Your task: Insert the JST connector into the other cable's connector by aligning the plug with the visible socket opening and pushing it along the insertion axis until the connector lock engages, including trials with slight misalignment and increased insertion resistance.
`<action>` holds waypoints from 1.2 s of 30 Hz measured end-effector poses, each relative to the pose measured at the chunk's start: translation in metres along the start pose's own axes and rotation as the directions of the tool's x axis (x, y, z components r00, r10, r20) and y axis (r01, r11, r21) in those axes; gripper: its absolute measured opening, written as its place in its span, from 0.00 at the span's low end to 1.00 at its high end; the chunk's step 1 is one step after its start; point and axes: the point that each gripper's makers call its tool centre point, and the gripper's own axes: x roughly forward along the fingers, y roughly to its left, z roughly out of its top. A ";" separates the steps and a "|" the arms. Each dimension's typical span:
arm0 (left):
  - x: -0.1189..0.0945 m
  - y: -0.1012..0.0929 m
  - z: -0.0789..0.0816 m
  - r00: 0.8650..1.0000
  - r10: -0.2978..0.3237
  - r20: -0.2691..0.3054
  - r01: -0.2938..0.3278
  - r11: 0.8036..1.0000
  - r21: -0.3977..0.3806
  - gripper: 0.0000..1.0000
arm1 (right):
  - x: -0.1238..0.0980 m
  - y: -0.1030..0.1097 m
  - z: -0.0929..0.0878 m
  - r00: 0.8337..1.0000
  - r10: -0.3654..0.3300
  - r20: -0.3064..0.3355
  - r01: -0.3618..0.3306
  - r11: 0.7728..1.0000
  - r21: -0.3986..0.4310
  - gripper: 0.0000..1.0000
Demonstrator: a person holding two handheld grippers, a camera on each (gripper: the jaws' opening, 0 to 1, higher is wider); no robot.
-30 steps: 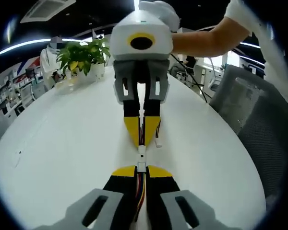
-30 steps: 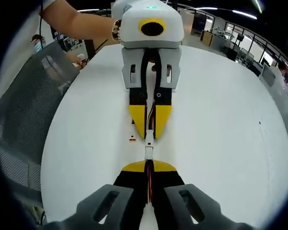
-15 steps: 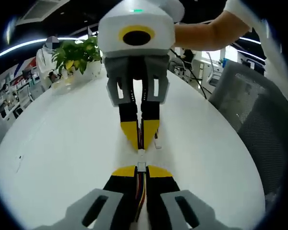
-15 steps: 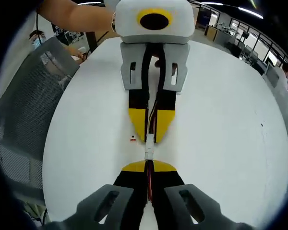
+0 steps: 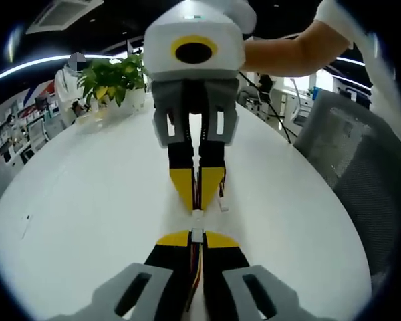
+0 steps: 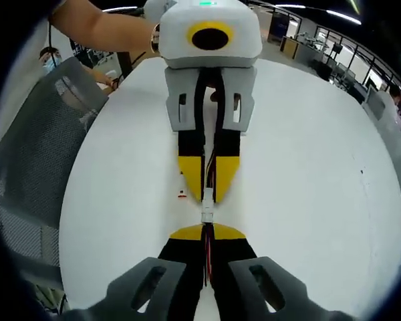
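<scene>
Facing tip to tip, left tongs [image 5: 196, 242] clamped on wired JST plug [image 5: 197, 235], right tongs [image 6: 206, 233] clamped on mating JST socket [image 6: 206, 216], connectors touching above white tabletop [image 5: 87, 200].

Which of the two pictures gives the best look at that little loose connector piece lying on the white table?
The right gripper view: the small loose connector lies clear on the bare table, beside the yellow jaw tips, its red mark visible. In the left gripper view it is a pale speck tucked close against the opposite gripper's jaw.
</scene>
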 end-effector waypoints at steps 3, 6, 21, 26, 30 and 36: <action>0.000 0.001 -0.001 1.000 0.000 0.005 0.000 1.000 0.002 0.00 | 0.000 -0.001 0.000 1.000 -0.003 0.008 0.003 1.000 0.005 0.00; -0.001 0.002 0.000 1.000 -0.002 0.014 0.001 1.000 0.004 0.00 | -0.001 -0.003 -0.001 1.000 -0.005 0.021 0.005 1.000 0.003 0.00; 0.009 0.040 -0.004 0.999 -0.004 0.051 0.005 1.000 -0.005 0.00 | 0.000 -0.035 -0.008 0.991 -0.054 0.121 0.056 0.998 -0.017 0.00; 0.013 0.050 -0.006 0.999 -0.013 0.050 0.013 1.000 -0.015 0.00 | 0.003 -0.045 -0.013 0.988 -0.059 0.141 0.061 0.998 -0.005 0.00; 0.014 0.050 -0.003 0.998 -0.016 0.068 0.019 0.999 -0.043 0.00 | 0.003 -0.049 -0.013 0.985 -0.063 0.160 0.063 0.998 0.007 0.00; 0.014 0.051 -0.002 0.997 -0.010 0.077 0.013 0.999 -0.047 0.01 | 0.003 -0.051 -0.012 0.980 -0.063 0.188 0.060 0.998 0.021 0.00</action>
